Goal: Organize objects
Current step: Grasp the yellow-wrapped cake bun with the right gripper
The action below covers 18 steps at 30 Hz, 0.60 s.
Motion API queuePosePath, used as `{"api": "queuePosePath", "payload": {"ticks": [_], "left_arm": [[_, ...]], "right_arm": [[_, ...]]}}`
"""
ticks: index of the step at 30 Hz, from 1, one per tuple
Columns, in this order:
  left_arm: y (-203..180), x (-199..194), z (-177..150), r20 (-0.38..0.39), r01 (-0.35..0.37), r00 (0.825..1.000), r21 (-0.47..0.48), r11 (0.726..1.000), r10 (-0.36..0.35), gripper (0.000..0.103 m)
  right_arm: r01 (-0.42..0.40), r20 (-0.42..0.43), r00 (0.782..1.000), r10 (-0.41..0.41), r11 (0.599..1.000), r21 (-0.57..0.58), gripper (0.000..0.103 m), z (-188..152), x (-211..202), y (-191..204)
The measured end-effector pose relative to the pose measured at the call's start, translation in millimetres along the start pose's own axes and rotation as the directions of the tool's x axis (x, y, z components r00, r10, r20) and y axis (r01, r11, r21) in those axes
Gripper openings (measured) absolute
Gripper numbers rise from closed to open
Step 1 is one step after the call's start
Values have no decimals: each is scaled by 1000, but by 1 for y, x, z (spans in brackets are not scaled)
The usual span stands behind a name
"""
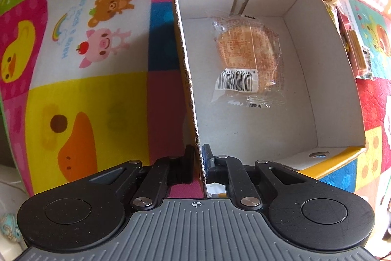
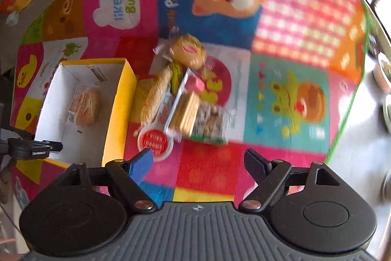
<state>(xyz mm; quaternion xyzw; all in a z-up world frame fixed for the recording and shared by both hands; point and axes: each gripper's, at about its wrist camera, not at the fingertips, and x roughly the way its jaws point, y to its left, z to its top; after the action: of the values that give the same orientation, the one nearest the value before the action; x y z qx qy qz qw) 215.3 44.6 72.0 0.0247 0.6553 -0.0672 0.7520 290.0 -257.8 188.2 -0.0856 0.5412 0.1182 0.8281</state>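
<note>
A bright patchwork play mat (image 1: 92,94) printed with cartoon ducks, a pig, a bear, a frog and a puppy covers the surface, and pale floor is seen past its green-edged border in the right wrist view.

An open cardboard box (image 1: 325,80), yellow outside and white inside, is set on the mat. A single wrapped bun (image 1: 246,58) in clear plastic, with a barcode label facing up, is laid flat on the box floor, apart from the walls.

The left gripper (image 1: 198,158) is pointed straight down at the near corner of the box. Its jaws are clenched on the box's ragged left wall, with one finger outside the wall and the other inside it. In the right wrist view this gripper appears only as a dark tip at the left edge, by the box's near end.

Just beside the box's right wall, a loose pile of wrapped snacks (image 2: 185,89) is gathered on the mat. A round bread in clear wrap (image 2: 189,51) is seen at the far end, a long pale roll (image 2: 156,94) lies nearest the box, a packet of stacked wafers (image 2: 185,111) overlaps a green-edged packet (image 2: 210,125), and a small round white tub with a red lid (image 2: 155,144) sits at the near end. The picture is blurred there, so finer detail cannot be told.

The right gripper (image 2: 199,164) is held above the mat, near the tub. Its jaws are spread wide and released, with nothing between them.
</note>
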Motion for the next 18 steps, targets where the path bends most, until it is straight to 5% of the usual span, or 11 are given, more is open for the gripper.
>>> {"api": "queuePosePath", "payload": {"ticks": [3, 7, 11, 18], "left_arm": [[-2, -3, 3, -7, -37, 999, -40, 999, 37, 9], [-2, -7, 6, -6, -39, 999, -93, 995, 39, 9], [-6, -1, 7, -38, -79, 996, -68, 995, 76, 9], [-10, 2, 9, -36, -79, 996, -90, 993, 76, 9]], "right_arm": [[-33, 61, 997, 45, 983, -180, 82, 37, 35, -4], [-93, 51, 993, 108, 969, -230, 82, 70, 88, -12], [-93, 42, 994, 105, 967, -238, 84, 84, 128, -11], [-251, -1, 967, 254, 955, -157, 90, 111, 169, -17]]}}
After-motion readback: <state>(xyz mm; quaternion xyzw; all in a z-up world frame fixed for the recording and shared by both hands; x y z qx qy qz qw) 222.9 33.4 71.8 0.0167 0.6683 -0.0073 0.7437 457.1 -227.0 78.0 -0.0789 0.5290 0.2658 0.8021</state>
